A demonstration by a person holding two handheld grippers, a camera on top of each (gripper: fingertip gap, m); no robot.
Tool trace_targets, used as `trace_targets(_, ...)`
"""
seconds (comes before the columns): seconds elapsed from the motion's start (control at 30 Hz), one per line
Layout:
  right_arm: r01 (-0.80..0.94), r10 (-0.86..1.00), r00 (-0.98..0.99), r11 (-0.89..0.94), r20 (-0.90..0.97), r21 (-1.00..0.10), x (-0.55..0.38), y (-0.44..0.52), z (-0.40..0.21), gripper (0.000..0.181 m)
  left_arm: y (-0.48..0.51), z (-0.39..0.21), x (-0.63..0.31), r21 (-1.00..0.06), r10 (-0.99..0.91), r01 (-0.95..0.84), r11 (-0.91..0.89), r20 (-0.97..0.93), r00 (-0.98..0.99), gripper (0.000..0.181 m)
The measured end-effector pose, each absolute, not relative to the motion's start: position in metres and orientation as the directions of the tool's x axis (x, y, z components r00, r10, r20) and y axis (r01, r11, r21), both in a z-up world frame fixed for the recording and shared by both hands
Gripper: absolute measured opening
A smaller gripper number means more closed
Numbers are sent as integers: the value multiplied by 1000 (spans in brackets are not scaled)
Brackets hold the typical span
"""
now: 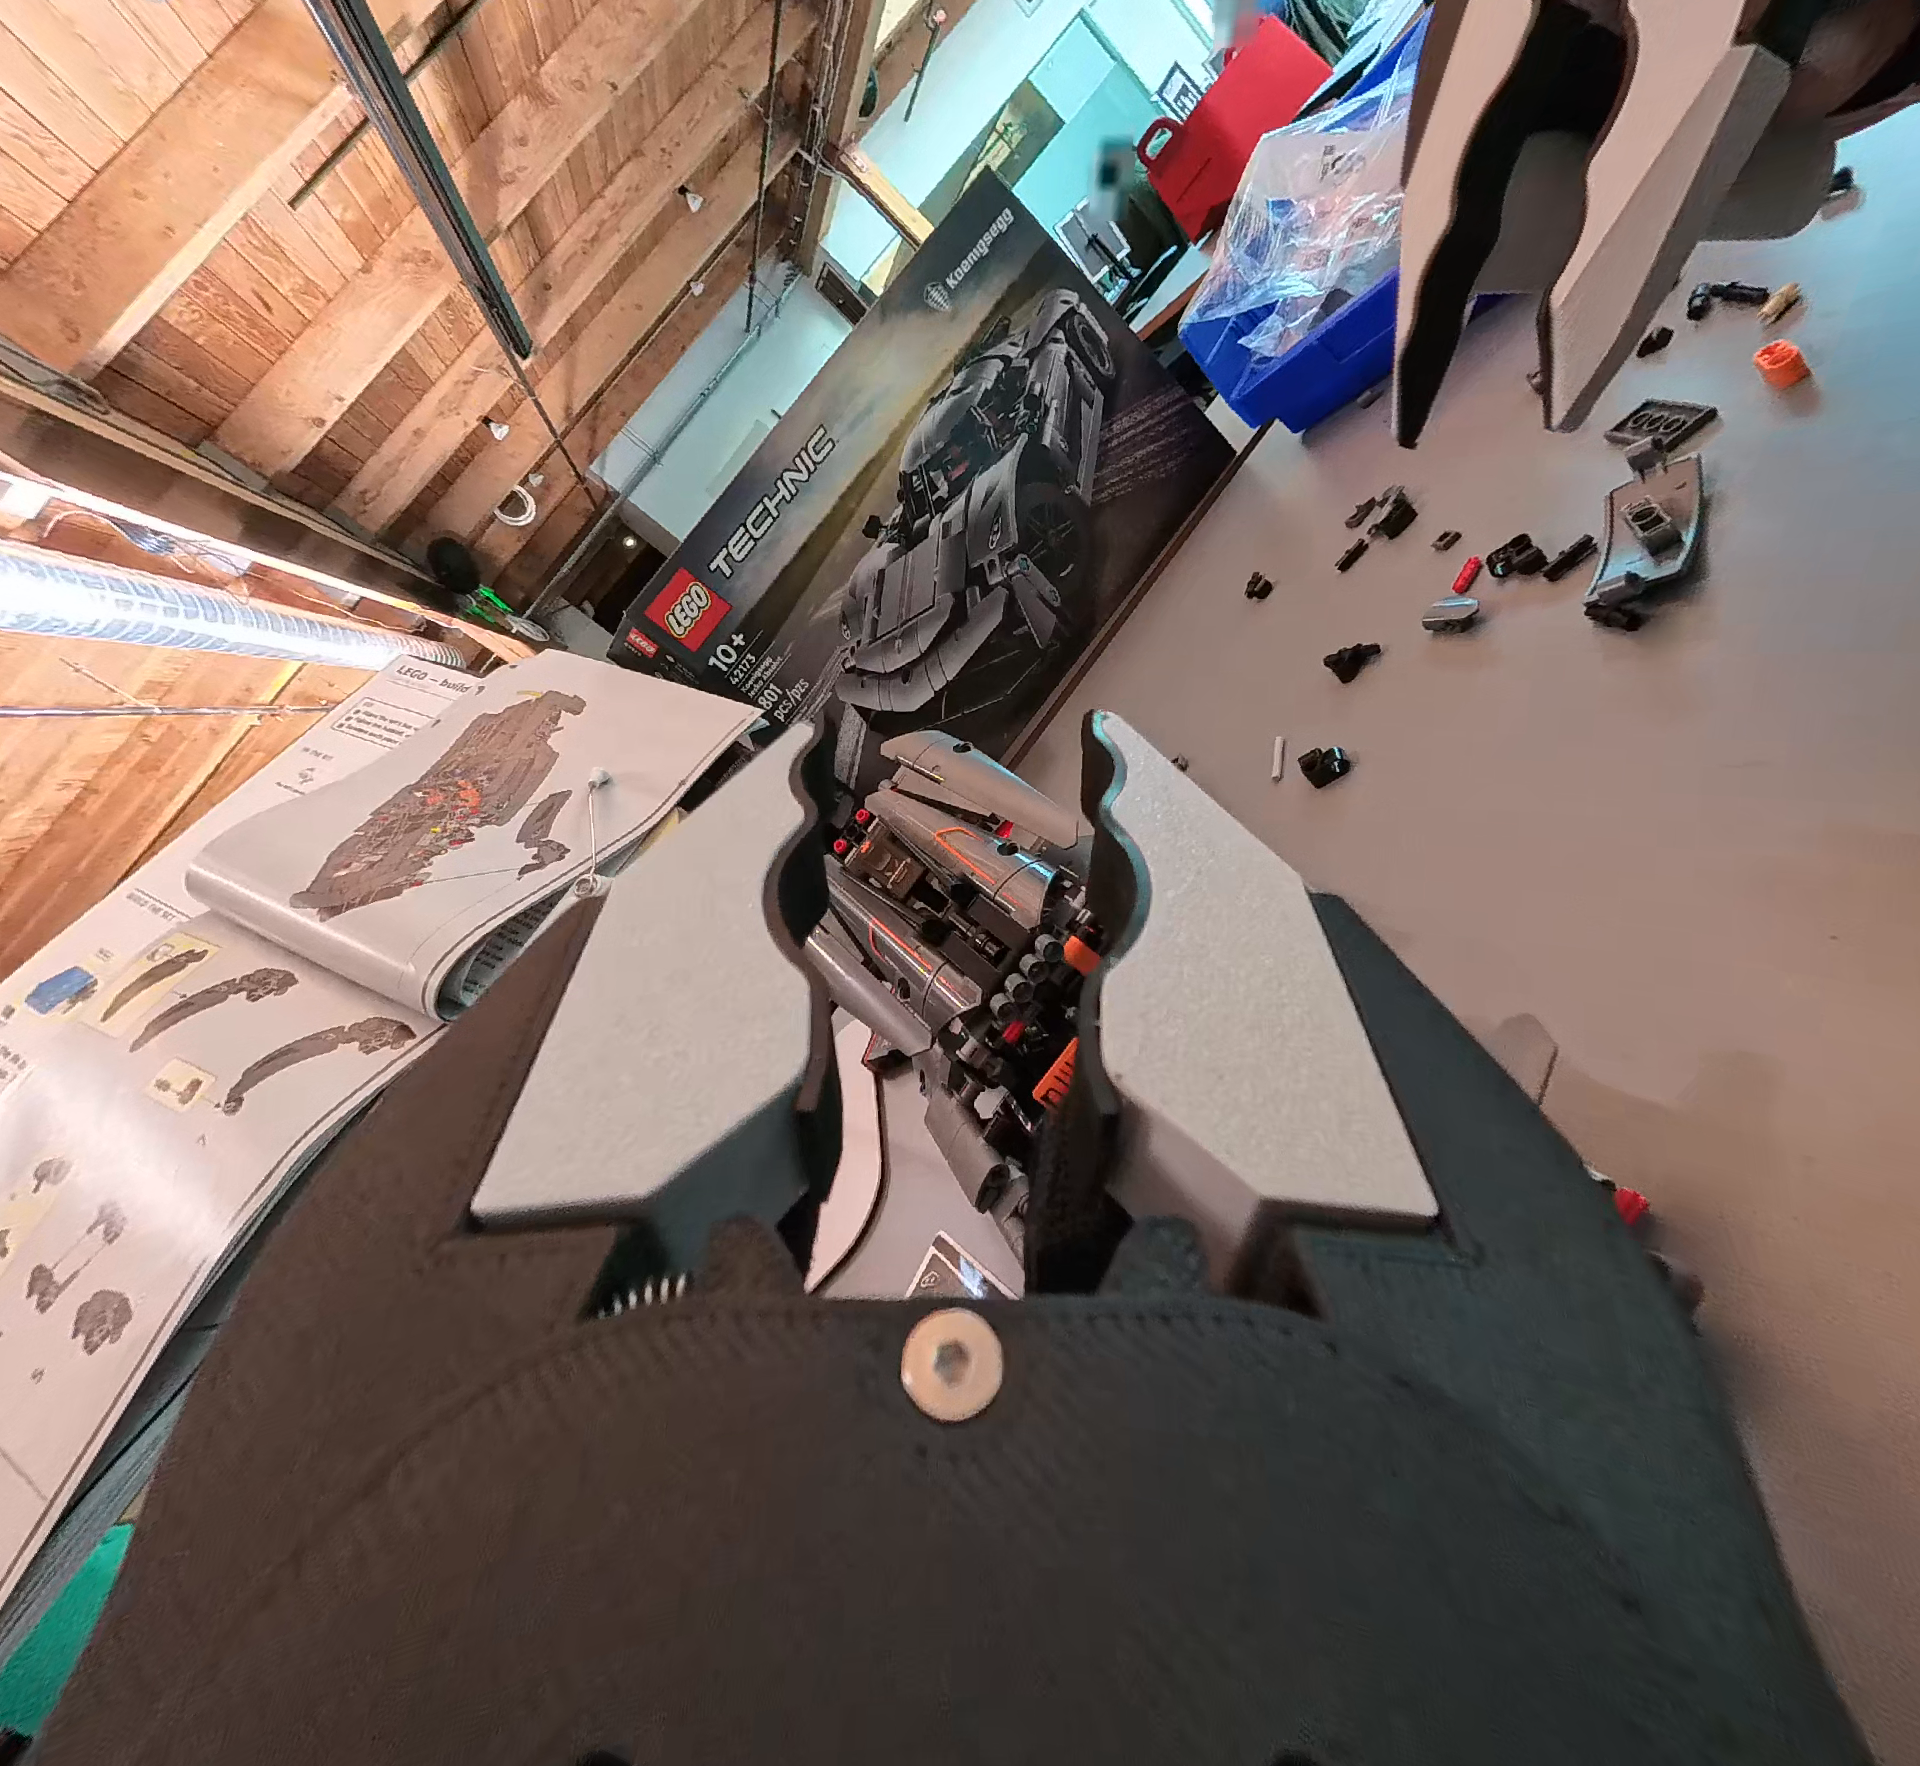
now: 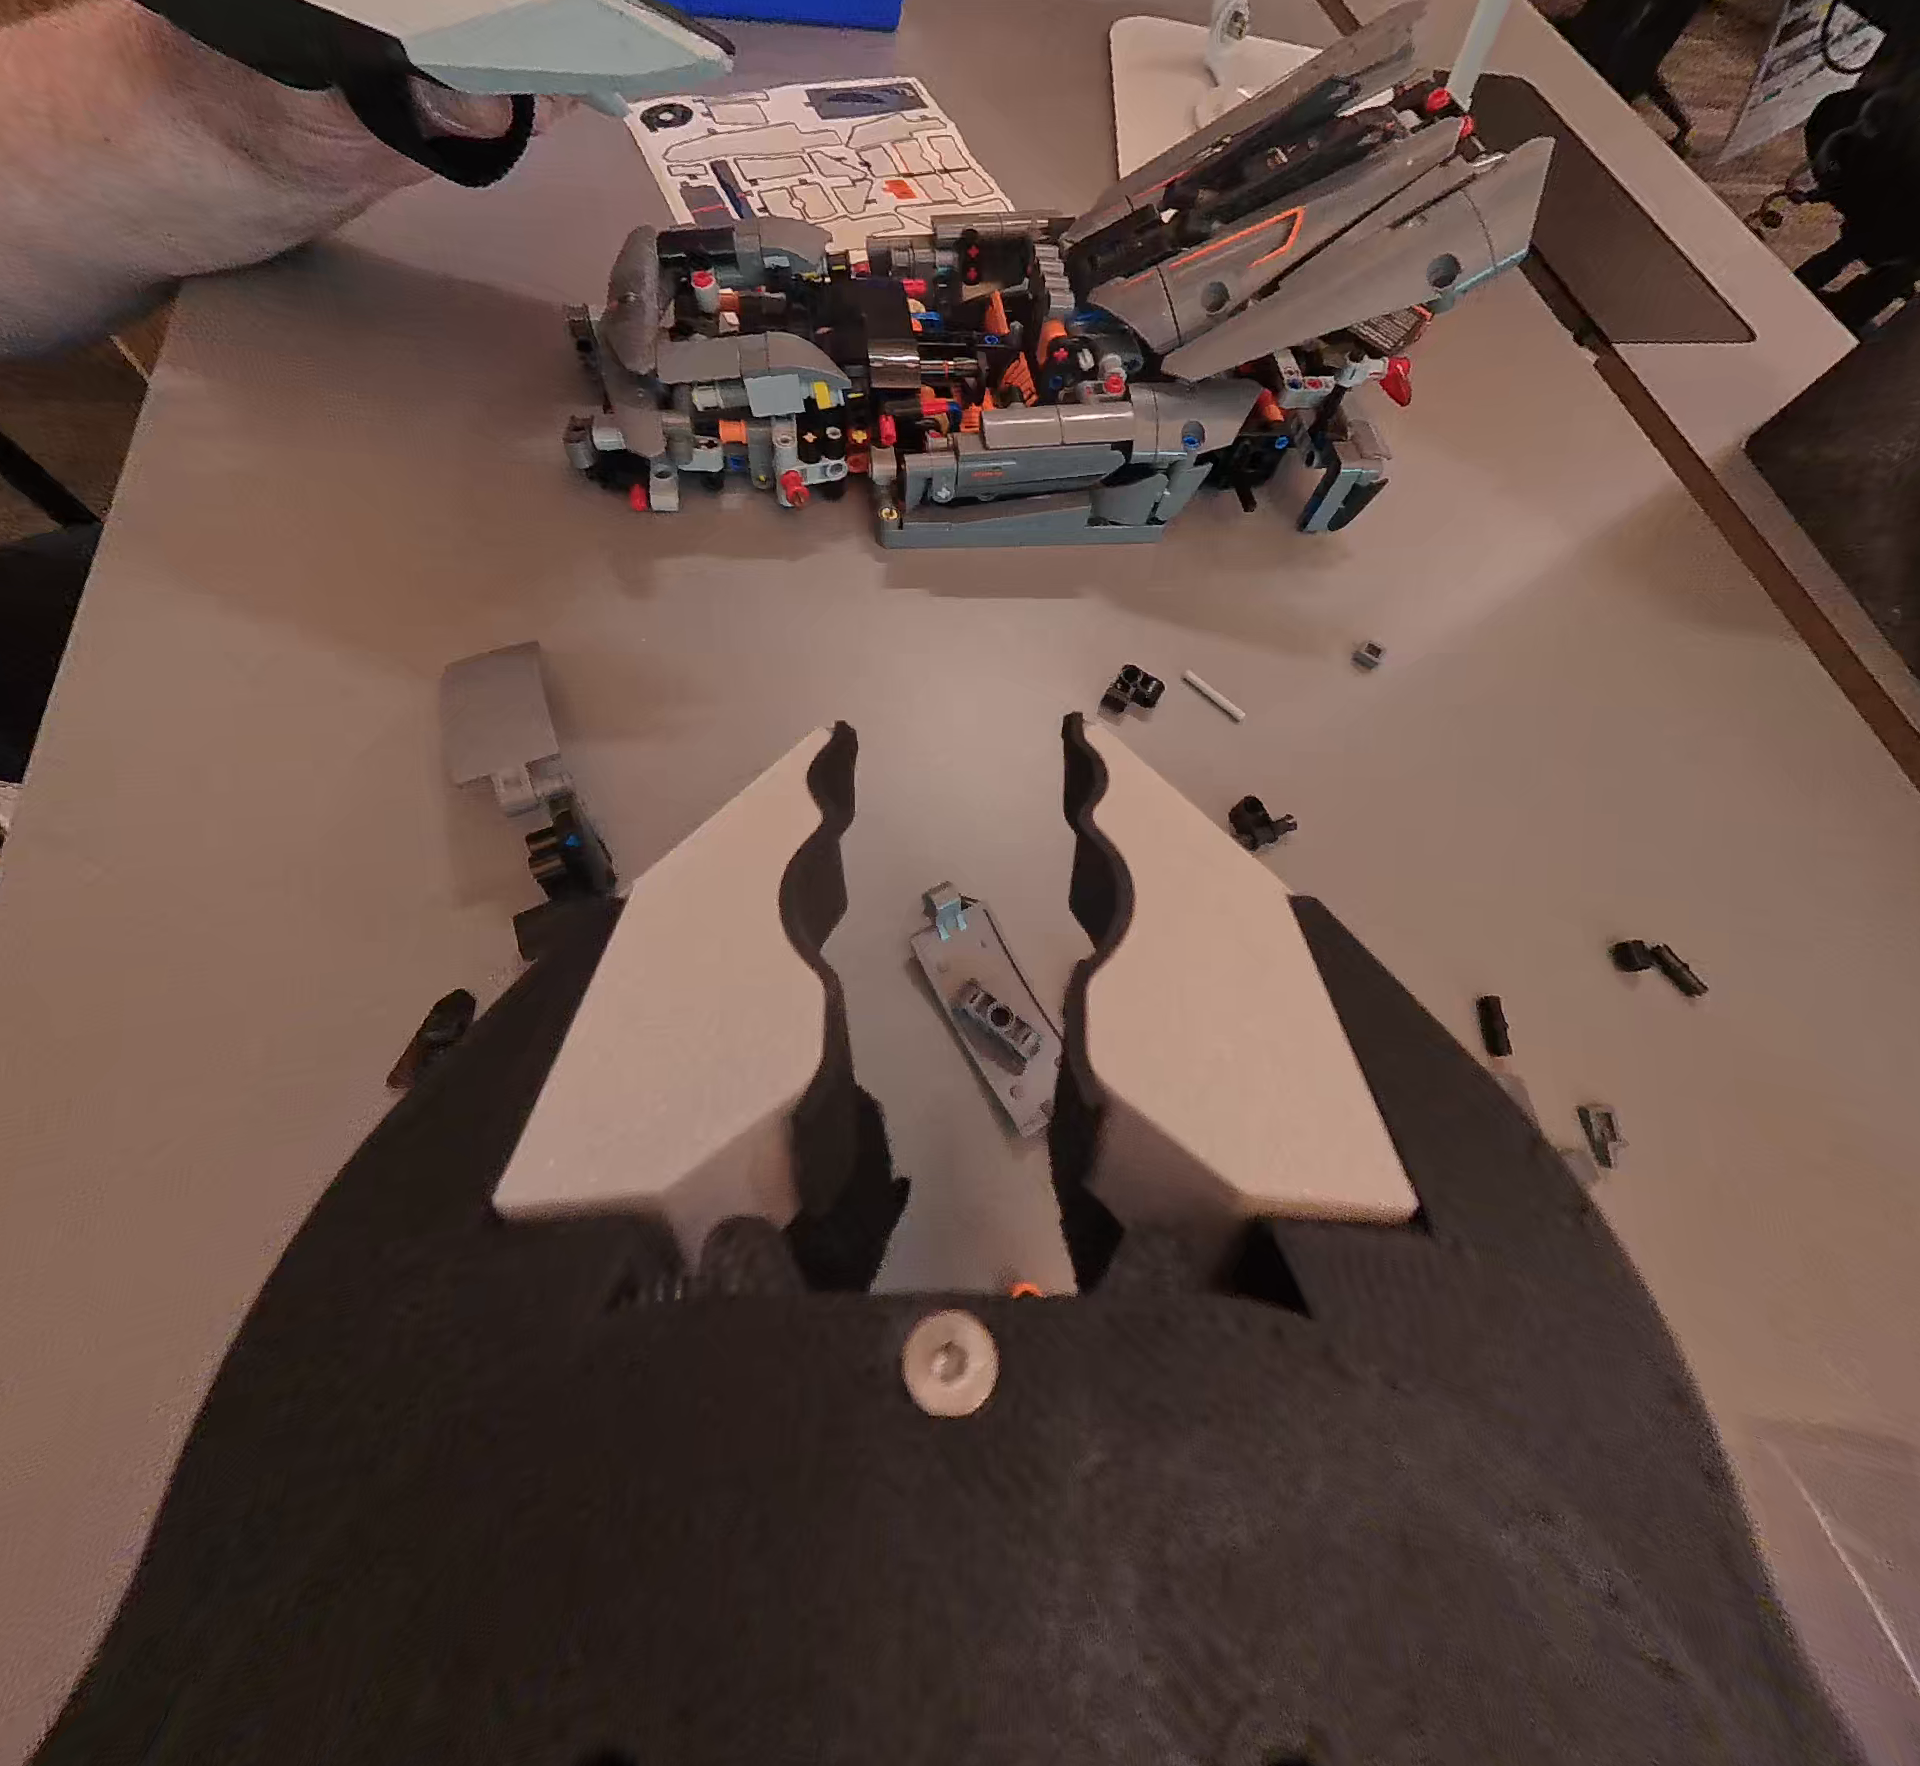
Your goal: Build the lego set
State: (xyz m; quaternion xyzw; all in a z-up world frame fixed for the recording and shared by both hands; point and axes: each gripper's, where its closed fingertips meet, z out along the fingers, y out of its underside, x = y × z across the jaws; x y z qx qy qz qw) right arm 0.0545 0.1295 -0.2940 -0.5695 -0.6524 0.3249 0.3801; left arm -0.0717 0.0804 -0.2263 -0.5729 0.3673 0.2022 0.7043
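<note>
right tongs agape over grey panel | left tongs agape (car model beyond) | printed box

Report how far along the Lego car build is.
Done: the grey, black and orange car chassis stands assembled with its rear panels raised. In hand: the open right gripper hovers over a loose grey curved panel. Left: small black connector pins lie scattered, unattached.
</note>
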Motion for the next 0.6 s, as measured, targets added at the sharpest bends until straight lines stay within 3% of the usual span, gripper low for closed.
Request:
trace_targets(0.23, 484, 989, -17, 136, 146, -865, 54, 140, -293, 37, 78, -230, -68, -650, -158, -713, 264, -758, 633, 39)
trace_targets(0.4, 477, 986, 0, 147, 167, -866, 54, 144, -291, 36, 73, -241, -50, -584, -191, -757, 293, -812, 552, 32)
trace_targets(0.6, 472, 984, 21, 147, 178, -869, 57, 149, -289, 35, 71, -231, -70, -569, -110, -790, 230, -821, 560, 34)
